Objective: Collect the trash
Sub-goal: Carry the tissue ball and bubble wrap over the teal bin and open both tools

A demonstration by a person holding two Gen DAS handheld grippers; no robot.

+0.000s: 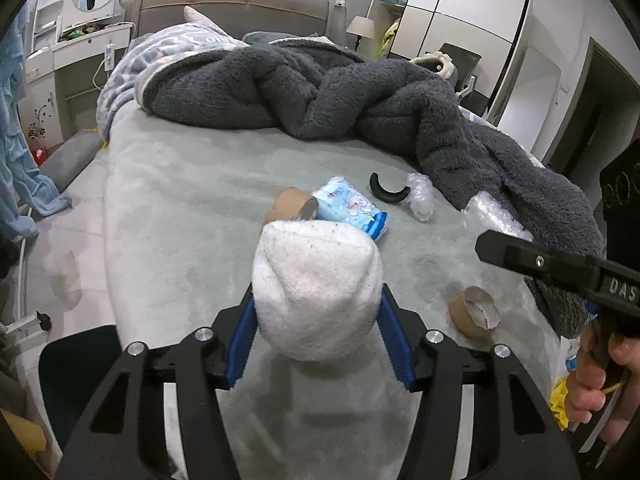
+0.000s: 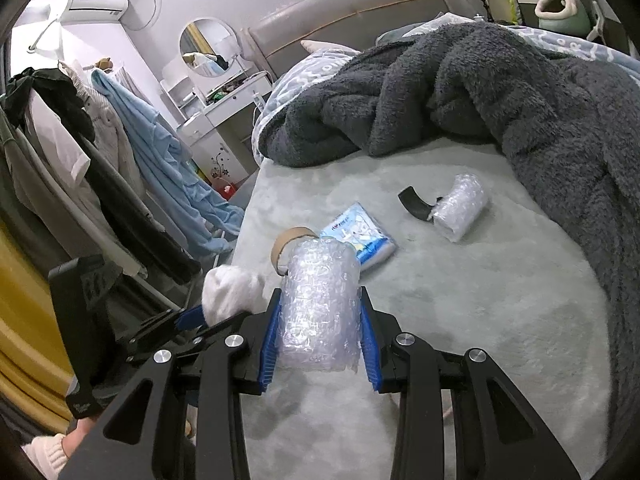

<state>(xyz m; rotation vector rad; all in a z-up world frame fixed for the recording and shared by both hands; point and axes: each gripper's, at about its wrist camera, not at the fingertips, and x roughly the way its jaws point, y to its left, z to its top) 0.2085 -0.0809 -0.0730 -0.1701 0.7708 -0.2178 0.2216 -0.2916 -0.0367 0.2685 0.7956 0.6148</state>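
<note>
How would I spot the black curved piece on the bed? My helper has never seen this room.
Start at the rumpled dark grey blanket across the bed. On the pale sheet just in front of it lies a roll of bubble wrap; the black curved piece touches that roll's left end. It is the only black, C-shaped item there, unlike the blue tissue pack nearby.

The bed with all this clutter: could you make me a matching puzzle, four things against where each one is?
Things:
1. white knitted sock
2. clear bubble-wrap roll
3. blue printed tissue pack
4. black curved plastic piece

Places:
A. lying on the grey bed cover beside a smaller bubble-wrap bundle
B. between the left gripper fingers
C. between the right gripper fingers
D. lying against a brown cardboard tube

Pairs: 1-B, 2-C, 3-D, 4-A
</note>
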